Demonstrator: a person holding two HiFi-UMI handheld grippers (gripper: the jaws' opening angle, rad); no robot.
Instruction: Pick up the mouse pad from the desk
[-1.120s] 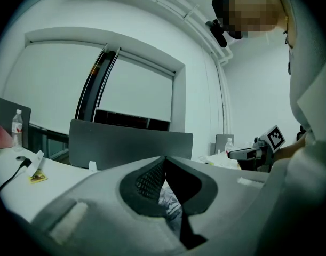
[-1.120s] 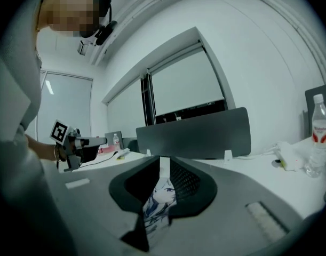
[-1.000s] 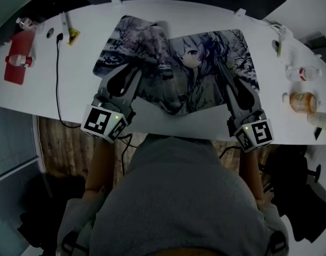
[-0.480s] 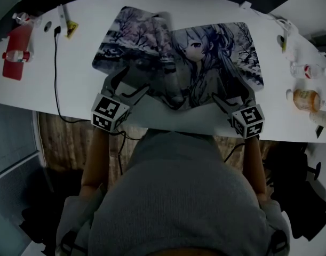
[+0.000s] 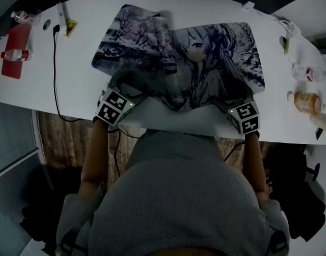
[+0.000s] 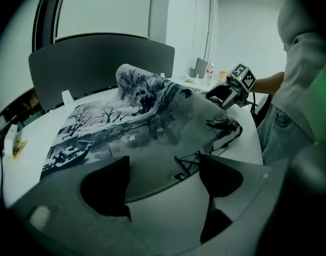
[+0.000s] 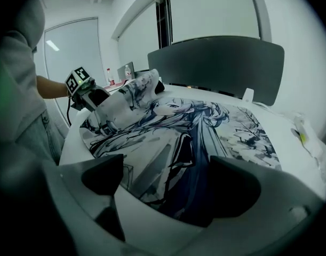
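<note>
The mouse pad (image 5: 205,63) carries a grey anime print and lies on the white desk (image 5: 77,89), rumpled, with a raised fold near its middle (image 6: 136,84). My left gripper (image 5: 129,88) is low at the pad's near left edge. Its jaws are opening wide (image 6: 163,183), and the pad's edge shows in the gap with no pad pressing on it. My right gripper (image 5: 230,101) is at the near right corner. Its jaws are opening too (image 7: 168,185), and the pad (image 7: 173,132) lies between them untouched. Each gripper shows in the other's view, the right (image 6: 235,85) and the left (image 7: 85,92).
A red item with a bottle on it (image 5: 16,52) and a black cable (image 5: 55,73) lie at the desk's left end. Small bottles (image 5: 305,100) stand at the right end. A grey panel (image 6: 98,63) rises behind the desk. The desk's front edge is just under both grippers.
Both grippers have drawn back from over the pad, sunk to its near edge and tipped downward. Their jaws have spread from nearly shut to wide.
</note>
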